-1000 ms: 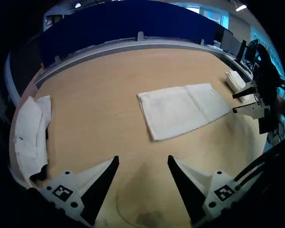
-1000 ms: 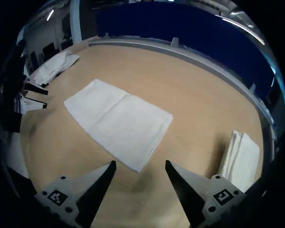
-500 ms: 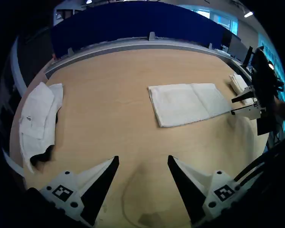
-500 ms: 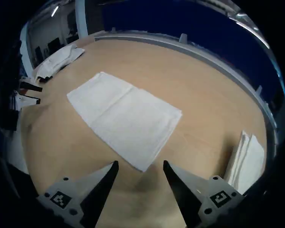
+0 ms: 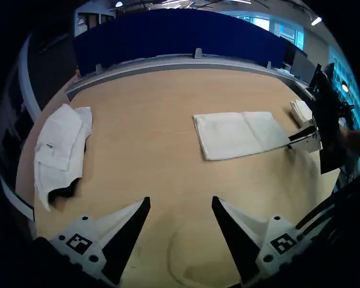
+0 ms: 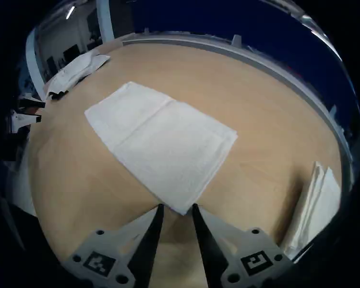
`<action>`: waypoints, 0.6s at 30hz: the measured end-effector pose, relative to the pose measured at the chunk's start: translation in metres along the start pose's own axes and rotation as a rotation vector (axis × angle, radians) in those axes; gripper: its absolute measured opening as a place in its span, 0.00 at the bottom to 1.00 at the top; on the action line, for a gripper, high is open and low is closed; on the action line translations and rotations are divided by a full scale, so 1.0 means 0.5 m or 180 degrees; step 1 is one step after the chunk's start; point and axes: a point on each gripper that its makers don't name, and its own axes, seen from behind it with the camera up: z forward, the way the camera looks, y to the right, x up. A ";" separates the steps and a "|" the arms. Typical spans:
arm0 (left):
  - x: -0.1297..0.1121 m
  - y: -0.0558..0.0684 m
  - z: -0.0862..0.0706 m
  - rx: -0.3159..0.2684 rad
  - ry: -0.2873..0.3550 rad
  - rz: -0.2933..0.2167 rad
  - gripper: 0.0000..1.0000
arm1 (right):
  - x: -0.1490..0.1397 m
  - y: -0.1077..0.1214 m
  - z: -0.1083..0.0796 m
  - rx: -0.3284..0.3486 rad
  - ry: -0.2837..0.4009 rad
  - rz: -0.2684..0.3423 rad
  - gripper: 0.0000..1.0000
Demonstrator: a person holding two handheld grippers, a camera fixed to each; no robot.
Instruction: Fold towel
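Towel (image 6: 161,144) lay flat on the table (image 6: 257,120), 1 crease across it. Right gripper (image 6: 177,207): jaws narrow with a gap between them, the towel's near corner between the 2 tips, not clamped. Left gripper (image 5: 180,199): jaws wide apart, holding nothing, over bare tabletop, well apart from the towel.

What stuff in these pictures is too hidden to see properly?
Right gripper view: whether the right gripper pinches the flat white towel; corner contact too small to tell.
Left gripper view: the dark thing under the crumpled white cloth pile, mostly covered.
Right gripper view: the folded white stack, cut off at the edge.
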 end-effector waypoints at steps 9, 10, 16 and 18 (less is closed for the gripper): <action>-0.018 -0.006 -0.013 0.0037 -0.0010 -0.0059 0.95 | -0.001 0.012 0.003 -0.0001 -0.0006 -0.0023 0.14; -0.020 -0.007 -0.013 0.0039 -0.0011 -0.0062 0.95 | 0.000 0.013 0.004 0.0003 -0.0002 -0.0027 0.11; -0.026 -0.009 -0.015 0.0062 -0.0013 -0.0077 0.95 | 0.007 0.013 0.005 0.0002 0.0033 -0.0087 0.04; -0.024 -0.008 -0.017 0.0065 -0.0006 -0.0089 0.95 | 0.010 0.013 0.004 -0.0008 0.0045 -0.0108 0.04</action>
